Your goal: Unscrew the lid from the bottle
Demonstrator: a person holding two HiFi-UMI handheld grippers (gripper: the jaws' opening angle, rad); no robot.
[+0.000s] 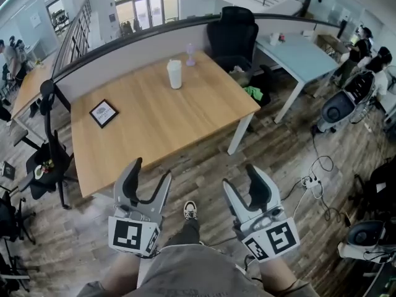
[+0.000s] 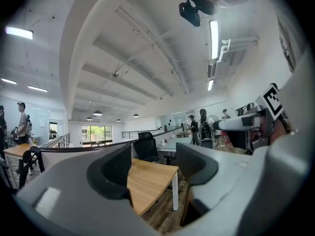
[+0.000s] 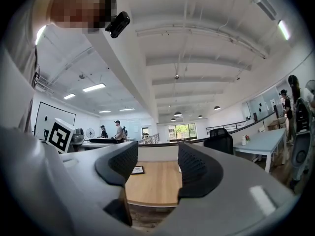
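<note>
A white bottle [image 1: 175, 73] with its lid on stands upright near the far edge of the wooden table [image 1: 185, 119], well beyond both grippers. My left gripper [image 1: 151, 171] and right gripper [image 1: 240, 177] hover side by side over the floor in front of the table's near edge, pointing level toward it. Both are open with nothing between their fingers. In the left gripper view the open jaws [image 2: 153, 166] frame the table's right corner [image 2: 150, 178]. Through the open jaws [image 3: 157, 168] of the right gripper view, the tabletop [image 3: 155, 186] shows; the bottle is not visible there.
A black picture frame [image 1: 103, 113] lies on the table's left part, and a small purple object [image 1: 190, 55] sits behind the bottle. A black office chair [image 1: 232, 36] stands behind the table, with a pale desk [image 1: 303, 54] to the right. Cables [image 1: 315, 181] lie on the floor.
</note>
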